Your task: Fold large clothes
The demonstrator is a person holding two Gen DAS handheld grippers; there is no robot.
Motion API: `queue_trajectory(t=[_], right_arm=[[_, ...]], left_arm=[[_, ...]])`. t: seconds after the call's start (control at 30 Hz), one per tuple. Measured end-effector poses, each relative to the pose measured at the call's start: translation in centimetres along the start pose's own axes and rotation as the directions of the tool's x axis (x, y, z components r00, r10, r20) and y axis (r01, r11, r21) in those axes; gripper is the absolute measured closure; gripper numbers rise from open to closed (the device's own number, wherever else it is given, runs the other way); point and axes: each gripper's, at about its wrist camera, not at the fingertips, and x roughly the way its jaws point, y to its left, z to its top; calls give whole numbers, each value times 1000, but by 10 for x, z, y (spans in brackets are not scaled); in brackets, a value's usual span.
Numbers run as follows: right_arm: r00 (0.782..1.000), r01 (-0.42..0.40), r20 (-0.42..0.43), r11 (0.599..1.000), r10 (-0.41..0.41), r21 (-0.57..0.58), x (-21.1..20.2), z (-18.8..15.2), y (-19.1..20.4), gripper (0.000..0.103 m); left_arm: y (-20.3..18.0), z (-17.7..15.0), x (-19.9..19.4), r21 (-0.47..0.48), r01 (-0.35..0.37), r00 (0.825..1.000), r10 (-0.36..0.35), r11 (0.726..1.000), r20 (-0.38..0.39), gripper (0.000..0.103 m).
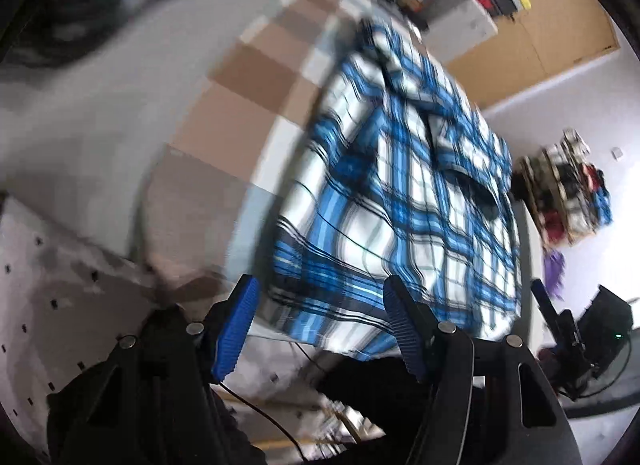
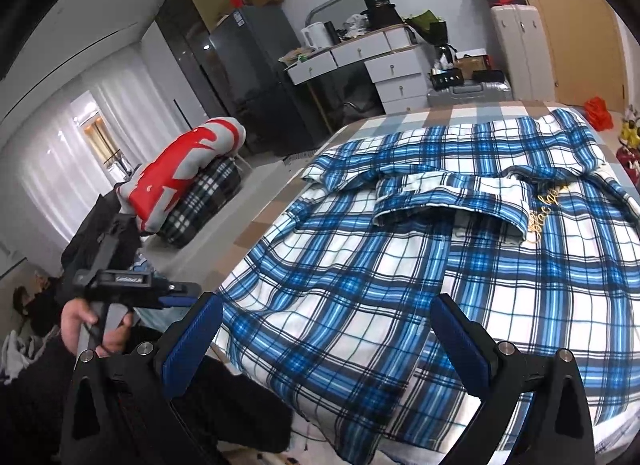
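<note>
The big blue plaid shirt (image 2: 420, 249) lies spread on the checked bed (image 2: 440, 115), a sleeve folded across its chest. The right gripper (image 2: 326, 329) hovers over the near hem, jaws wide and empty. The left gripper (image 1: 320, 305) hangs just off the bed's edge, parted, gripping nothing.

shirt (image 2: 360, 265): soft plaid cloth | tool pads (image 2: 192, 345): ribbed blue rubbery | fridge (image 2: 248, 65): glossy

White walls, curtained bright window (image 2: 52, 153), dark fridge (image 2: 248, 77), white drawer desk (image 2: 372, 61), wooden door (image 2: 580, 25).
</note>
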Motion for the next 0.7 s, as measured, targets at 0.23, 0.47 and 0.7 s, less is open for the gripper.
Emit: queue_trajectory(t=[0.23,0.47,0.7], right_arm=[[1000,-7,2,1000,7,19,-1,1,-4,0],[1000,-9,-6,1000,9,7,0,0,-2,0],[999,1,45,999,-2,33,-15,3,-11,0]], left_arm=[[-6,10,11,35,-71,996,73,997,-52,43],[-17,15,21,137,-115,989,127,984,-81,45],[-22,11,29,177,-62,987,87,982,-135,103]])
